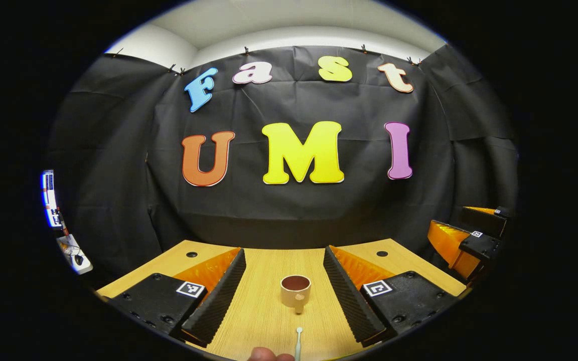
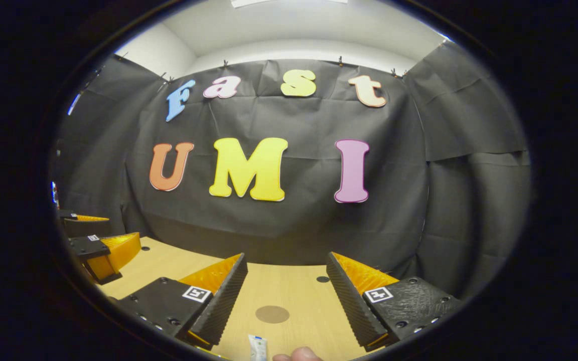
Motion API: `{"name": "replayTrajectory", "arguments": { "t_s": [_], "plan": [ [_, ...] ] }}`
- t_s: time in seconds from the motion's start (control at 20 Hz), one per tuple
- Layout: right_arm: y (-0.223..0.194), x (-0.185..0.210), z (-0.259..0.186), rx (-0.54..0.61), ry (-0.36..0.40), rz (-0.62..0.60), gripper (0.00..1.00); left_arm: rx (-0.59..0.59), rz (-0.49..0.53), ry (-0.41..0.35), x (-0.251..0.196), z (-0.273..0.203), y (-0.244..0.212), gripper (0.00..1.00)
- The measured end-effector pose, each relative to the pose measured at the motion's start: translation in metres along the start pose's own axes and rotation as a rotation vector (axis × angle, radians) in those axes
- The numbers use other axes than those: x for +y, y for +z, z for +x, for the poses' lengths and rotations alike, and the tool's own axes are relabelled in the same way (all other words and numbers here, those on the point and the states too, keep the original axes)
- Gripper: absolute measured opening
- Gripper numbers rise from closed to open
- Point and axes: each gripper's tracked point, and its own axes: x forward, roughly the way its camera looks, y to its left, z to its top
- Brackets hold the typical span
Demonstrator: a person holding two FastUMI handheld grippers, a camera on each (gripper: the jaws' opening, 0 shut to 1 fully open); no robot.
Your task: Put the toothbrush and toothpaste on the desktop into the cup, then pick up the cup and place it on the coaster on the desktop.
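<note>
2 open grippers over 1 wooden desktop [image 1: 264, 311].

Left gripper [image 1: 284, 301] fingers spread around 1 cup [image 1: 295, 291], 1 toothbrush [image 1: 298, 343] just nearer; right gripper [image 2: 284, 306] fingers spread wide, 1 round coaster [image 2: 272, 314] between them, 1 toothpaste tube [image 2: 258, 348] at the near edge.

Beige cup [image 1: 295, 292] with brown inside, white toothbrush [image 1: 298, 343], brown coaster [image 2: 272, 314].

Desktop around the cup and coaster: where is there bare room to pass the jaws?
In the left gripper view, bare desktop lies on both sides of the cup, between the open jaws; the toothbrush crowds the near edge. In the right gripper view, wood around the coaster is bare; the toothpaste and a fingertip crowd the near edge.
</note>
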Motion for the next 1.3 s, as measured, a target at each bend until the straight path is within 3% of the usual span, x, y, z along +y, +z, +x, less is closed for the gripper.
{"name": "replayTrajectory", "arguments": {
  "t_s": [0.65, 1.3],
  "plan": [
    [-0.028, -0.004, 0.013, 0.057, 0.009, -0.032, 0.95, 0.072, 0.012, -0.022, -0.016, 0.010, -0.042, 0.99],
    [-0.116, -0.038, 0.016, 0.235, -0.042, -0.124, 0.95, 0.387, 0.013, -0.073, -0.033, -0.001, -0.218, 0.99]
  ]
}}
